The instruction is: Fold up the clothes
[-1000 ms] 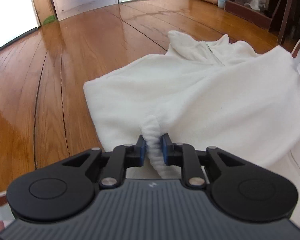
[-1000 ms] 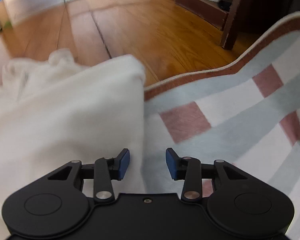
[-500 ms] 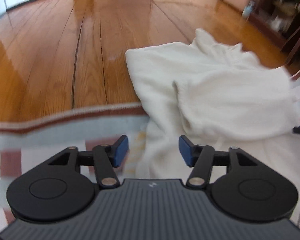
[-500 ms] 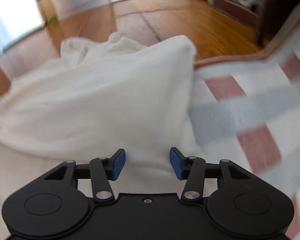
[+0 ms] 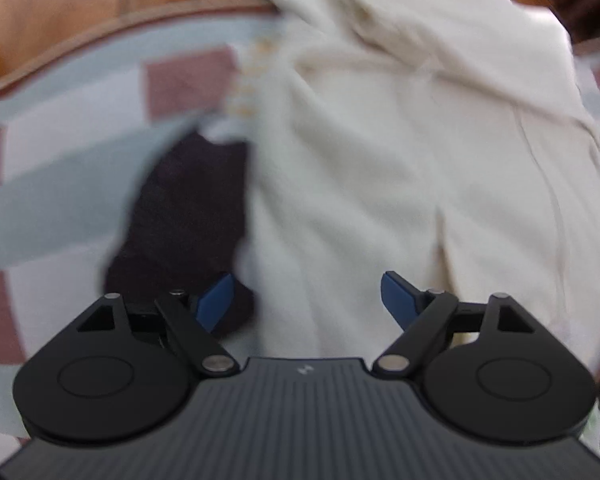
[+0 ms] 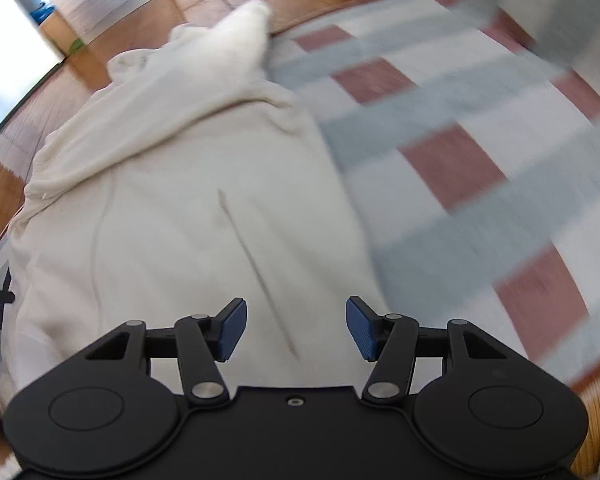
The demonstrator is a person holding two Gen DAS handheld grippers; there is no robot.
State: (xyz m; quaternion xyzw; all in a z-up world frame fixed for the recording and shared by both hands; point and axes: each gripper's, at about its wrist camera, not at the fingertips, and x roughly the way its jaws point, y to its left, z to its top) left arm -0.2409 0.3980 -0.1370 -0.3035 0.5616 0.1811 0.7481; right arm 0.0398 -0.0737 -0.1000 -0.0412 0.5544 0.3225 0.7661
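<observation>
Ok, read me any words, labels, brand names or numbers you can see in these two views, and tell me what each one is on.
No readable words or numbers in either view.
Small pale emblem on the left gripper body, just behind its opening jaws: a logo mark, too small to read as letters.
White garment: no visible tag or print.
Checked blanket: pattern only, blurred.

Nothing lies between either pair of jaws. Ahead of the right ones, the cream fleece garment (image 6: 172,200); to their right, bare checked blanket (image 6: 480,128). A dark cloth (image 5: 184,224) lies by the left jaws' left pad.
</observation>
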